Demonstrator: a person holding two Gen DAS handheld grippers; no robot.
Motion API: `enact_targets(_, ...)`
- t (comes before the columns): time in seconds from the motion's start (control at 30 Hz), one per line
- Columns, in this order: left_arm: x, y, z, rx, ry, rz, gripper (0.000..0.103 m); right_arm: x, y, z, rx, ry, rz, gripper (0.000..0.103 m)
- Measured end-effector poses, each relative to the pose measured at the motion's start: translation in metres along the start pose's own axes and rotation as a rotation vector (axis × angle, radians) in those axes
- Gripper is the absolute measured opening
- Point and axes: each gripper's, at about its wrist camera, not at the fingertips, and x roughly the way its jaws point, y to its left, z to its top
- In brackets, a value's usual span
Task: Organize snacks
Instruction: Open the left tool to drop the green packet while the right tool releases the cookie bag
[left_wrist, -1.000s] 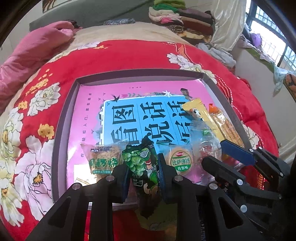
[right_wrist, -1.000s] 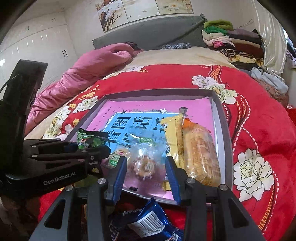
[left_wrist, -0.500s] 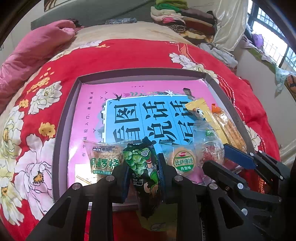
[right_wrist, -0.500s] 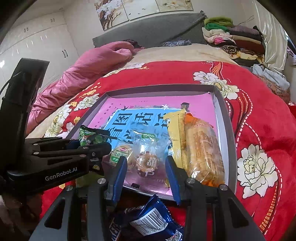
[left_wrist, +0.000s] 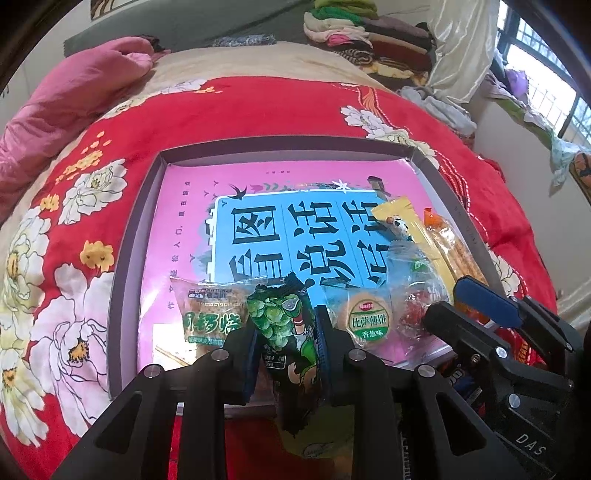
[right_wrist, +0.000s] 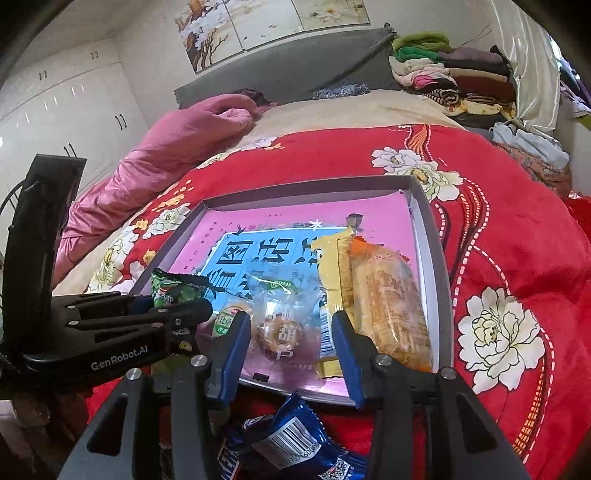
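Tray: a shallow grey box (left_wrist: 122, 258) lies on the red quilt (left_wrist: 74, 206) of the bed, lined with a pink and blue book cover (left_wrist: 295, 229).
Already in tray, near row: a tan pack (left_wrist: 212, 314) at the left, a round biscuit pack (left_wrist: 369, 319) right of centre, then a clear pack (right_wrist: 279, 325) with a round cake.
Already in tray, right side: a yellow bar (right_wrist: 328, 291) and an orange-ended cracker pack (right_wrist: 388, 306), lying side by side along the right wall.
Left claw (left_wrist: 286, 343): closed tight on the green pea pack (left_wrist: 286, 328), which stands upright between the pads over the tray's near edge, in the gap between the tan pack and the biscuit pack.
Right claw (right_wrist: 290, 354): wide open, holding nothing, hanging over the near edge in front of the clear pack.
Not yet in tray: a blue pack (right_wrist: 291, 446) lies on the quilt just near of the tray, below the right claw.
Progress: five snacks look placed and a sixth is about to go in; I judge the job more than half done.
Left to do: release the pea pack into its gap, then fetch the blue pack. Whether more snacks wait out of view I cannot tell.
Room: the far half of the tray is bare.
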Motion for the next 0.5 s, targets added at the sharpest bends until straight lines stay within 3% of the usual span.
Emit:
enact_targets(0.2,-0.0023,0.0008,-0.0004,-0.006,-0.002,-0.005,0.028,-0.0012,0.0011,0.0007,-0.008,-0.008,-0.011,0.049)
enact_targets(0.5,-0.0084,0.0050,-0.0003,-0.026,-0.011,-0.020,0.039,-0.0037,-0.0003,0.0017,-0.003,-0.025,-0.027,0.052)
